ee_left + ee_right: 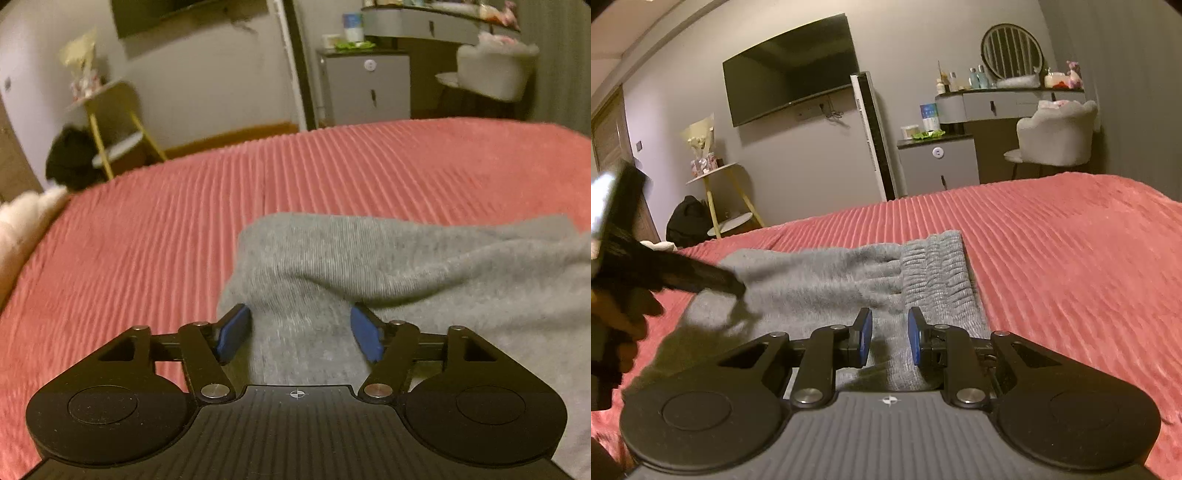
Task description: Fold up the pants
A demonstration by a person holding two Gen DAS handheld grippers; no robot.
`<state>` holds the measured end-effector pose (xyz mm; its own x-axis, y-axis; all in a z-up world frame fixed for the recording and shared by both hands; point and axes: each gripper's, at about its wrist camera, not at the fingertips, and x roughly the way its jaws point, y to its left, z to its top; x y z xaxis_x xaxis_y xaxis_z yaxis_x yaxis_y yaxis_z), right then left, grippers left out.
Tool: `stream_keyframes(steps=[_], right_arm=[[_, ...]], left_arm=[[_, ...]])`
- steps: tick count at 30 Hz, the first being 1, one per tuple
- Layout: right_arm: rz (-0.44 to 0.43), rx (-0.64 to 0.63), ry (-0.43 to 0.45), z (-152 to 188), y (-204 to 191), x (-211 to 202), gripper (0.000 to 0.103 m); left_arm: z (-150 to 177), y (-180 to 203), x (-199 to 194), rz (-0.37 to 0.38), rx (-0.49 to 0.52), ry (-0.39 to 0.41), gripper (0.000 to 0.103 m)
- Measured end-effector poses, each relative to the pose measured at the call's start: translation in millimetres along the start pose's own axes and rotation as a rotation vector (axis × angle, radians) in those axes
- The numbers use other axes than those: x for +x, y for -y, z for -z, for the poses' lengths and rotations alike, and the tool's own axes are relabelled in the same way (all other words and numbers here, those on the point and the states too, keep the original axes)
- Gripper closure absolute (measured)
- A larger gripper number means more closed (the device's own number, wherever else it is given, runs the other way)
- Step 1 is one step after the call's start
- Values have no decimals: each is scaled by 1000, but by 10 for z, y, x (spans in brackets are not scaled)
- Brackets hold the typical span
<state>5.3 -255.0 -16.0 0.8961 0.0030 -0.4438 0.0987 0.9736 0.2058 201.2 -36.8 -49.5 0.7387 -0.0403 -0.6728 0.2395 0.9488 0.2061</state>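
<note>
**A:** On the red ribbed bedspread (1052, 240) the grey pants (827, 280) lay flat, and you had both tools right over them. Their long axis ran across your view: the gathered waistband (938, 266) was at the right end, and the legs trailed off to the left.

**B:** And which hand sat closer to that waistband?

**A:** Your right one. The right tongs (889, 338) pointed down at the cloth just short of the waistband, with the pads drawn near each other but a narrow gap between them. I could not make out a fold of cloth caught in that gap, so I judged them not yet pinching.

**B:** The left?

**A:** The left tongs (301, 332) were spread wide above the leg end of the pants (406, 266), where a raised hump of cloth lay just ahead of the pads. Nothing was gripped there. In the right-hand view that tool showed as a dark blur at the left edge.

**B:** So the next fold?

**A:** It would likely turn on carrying one end along that long axis toward the other; you had one hand near each end.
</note>
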Motion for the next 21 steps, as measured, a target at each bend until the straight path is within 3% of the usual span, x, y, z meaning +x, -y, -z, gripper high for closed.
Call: stream_keyframes(steps=[1,3,8,14,18,21], right_arm=[[4,-11,3,5,-13,8,84],[17,-39,10,13,-38,27,83],[14,-52,17,3,-29,5,83],[-22,99,7,-50,182,-73,83],[-58,172,-1,-61,292,-167,83],[-84,225,-5,-52,374,-264,83]], left_arm=[[21,73,6,-40,43,24,18],[83,124,10,-86,76,49,13],[219,-278,-201,47,-171,-7,17],[694,-484,-519,97,-182,-37,16],[795,-703,-474,267,-343,-170,14],[882,-837,-415,331,-422,-211,12]])
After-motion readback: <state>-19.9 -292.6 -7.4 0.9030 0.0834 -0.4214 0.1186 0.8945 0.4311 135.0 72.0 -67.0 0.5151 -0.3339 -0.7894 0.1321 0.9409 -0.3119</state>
